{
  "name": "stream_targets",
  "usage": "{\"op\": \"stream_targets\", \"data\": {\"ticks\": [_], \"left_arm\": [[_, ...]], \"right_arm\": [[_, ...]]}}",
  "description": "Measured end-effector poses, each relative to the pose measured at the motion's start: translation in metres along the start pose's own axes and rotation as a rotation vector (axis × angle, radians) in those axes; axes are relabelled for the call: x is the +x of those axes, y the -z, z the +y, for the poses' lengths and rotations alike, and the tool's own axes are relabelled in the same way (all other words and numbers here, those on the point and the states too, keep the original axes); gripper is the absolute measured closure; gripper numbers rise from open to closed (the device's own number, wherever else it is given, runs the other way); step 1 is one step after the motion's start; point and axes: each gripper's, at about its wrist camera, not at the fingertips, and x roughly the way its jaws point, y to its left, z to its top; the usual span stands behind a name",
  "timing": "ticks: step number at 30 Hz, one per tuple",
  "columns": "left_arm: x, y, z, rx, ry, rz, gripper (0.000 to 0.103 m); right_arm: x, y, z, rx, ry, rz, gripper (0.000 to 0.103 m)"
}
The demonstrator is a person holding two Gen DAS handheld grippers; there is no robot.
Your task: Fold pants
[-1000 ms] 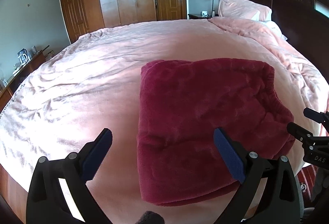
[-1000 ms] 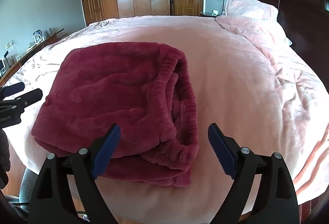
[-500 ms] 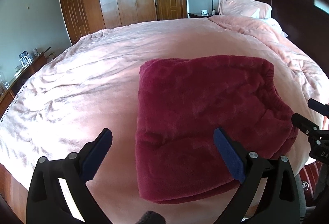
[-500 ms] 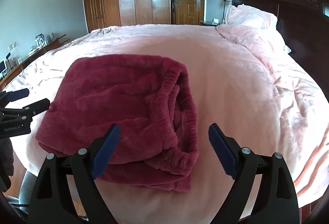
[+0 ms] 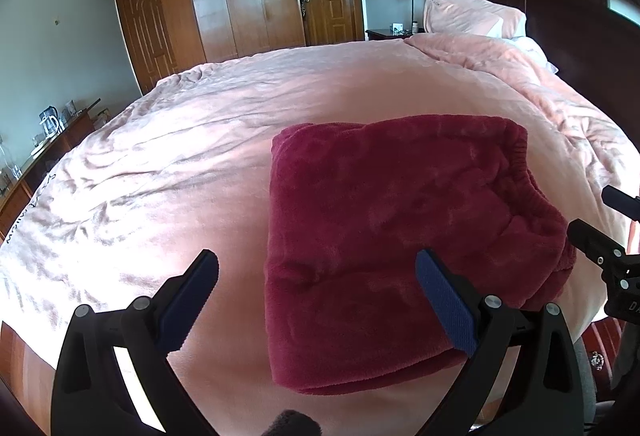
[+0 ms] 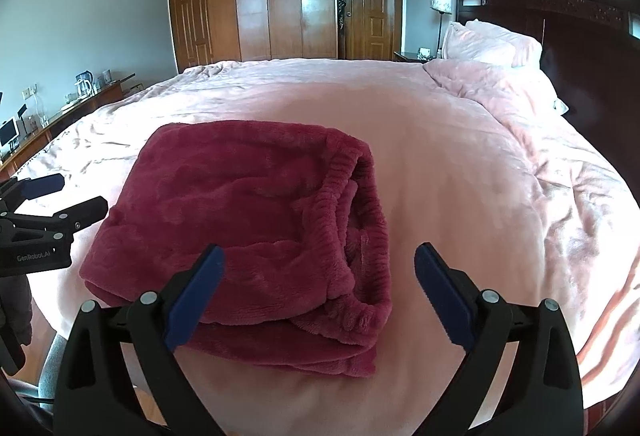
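The dark red fleece pants [image 5: 392,236] lie folded into a thick rectangle on the pink bed, near its front edge. In the right wrist view the pants [image 6: 240,228] show their elastic waistband [image 6: 360,220] at the right end. My left gripper [image 5: 316,292] is open and empty, held just before the pants' front left corner. My right gripper [image 6: 316,284] is open and empty, held in front of the waistband end. Each gripper shows at the edge of the other's view: the right one [image 5: 600,236], the left one [image 6: 52,204].
The pink blanket [image 5: 160,172] covers a large bed with pillows [image 5: 472,16] and a dark headboard [image 5: 580,36] at the right. Wooden wardrobes [image 5: 224,4] and a door stand behind. A sideboard with a kettle [image 5: 48,124] runs along the left wall.
Both grippers have drawn back and risen a little from the folded pants, staying open. The pants have not moved.
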Motion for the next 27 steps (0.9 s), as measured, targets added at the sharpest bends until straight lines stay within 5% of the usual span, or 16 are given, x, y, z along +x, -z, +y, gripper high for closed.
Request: {"op": "stream_targets", "data": {"ticks": [9, 17, 27], "left_arm": [[0.011, 0.003, 0.003, -0.005, 0.002, 0.031, 0.005], [0.037, 0.001, 0.032, -0.135, 0.119, 0.109, 0.005], [0.082, -0.013, 0.052, -0.204, 0.183, 0.159, 0.005]], "right_arm": [[0.012, 0.003, -0.008, 0.034, -0.013, 0.042, 0.005], [0.050, -0.018, -0.034, 0.106, -0.064, 0.075, 0.003], [0.127, -0.006, -0.074, 0.282, -0.184, 0.264, 0.003]]}}
